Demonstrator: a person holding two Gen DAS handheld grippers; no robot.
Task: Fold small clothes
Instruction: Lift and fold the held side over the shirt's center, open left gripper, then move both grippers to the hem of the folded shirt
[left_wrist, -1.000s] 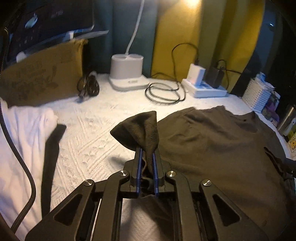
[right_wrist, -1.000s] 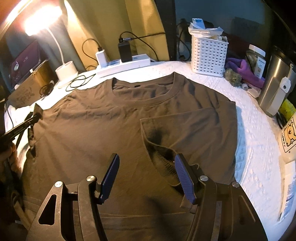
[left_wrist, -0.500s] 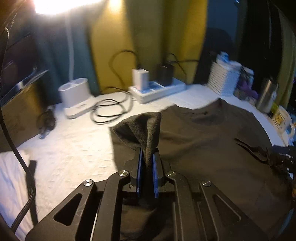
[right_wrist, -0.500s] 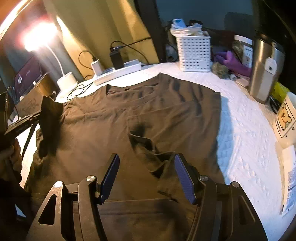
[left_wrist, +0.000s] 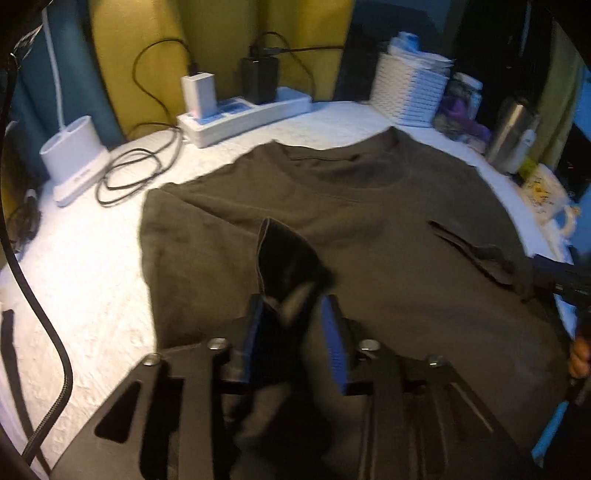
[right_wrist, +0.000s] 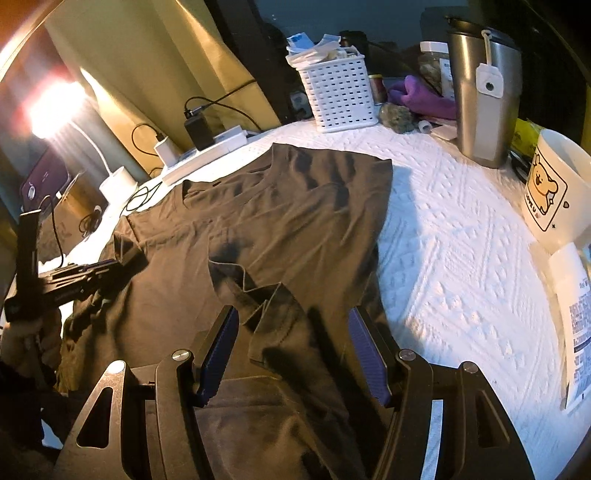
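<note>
Matt cloth shirt (right_wrist: 295, 229) on rough, embossed white cover (right_wrist: 454, 258); brushed metal tumbler (right_wrist: 484, 92); perforated plastic basket (right_wrist: 338, 96); glossy mug (right_wrist: 557, 184).

The white quilted cover (right_wrist: 454, 258) lies bare to the right of the dark t-shirt (right_wrist: 295, 229) — a broad lane a gripper could pass through. That lane is hemmed at the far right by a bear-print mug (right_wrist: 554, 192), a steel tumbler (right_wrist: 484, 92) and a printed paper (right_wrist: 576, 314). Along the back edge stand a white basket (right_wrist: 338, 92), a power strip (left_wrist: 243, 114) with chargers plugged in, and a lamp base (left_wrist: 74, 158); a coiled black cable (left_wrist: 133, 177) sprawls just beside the shirt's shoulder. On the left a bare strip of cover is crossed by a braided cable (left_wrist: 51, 332)
</note>
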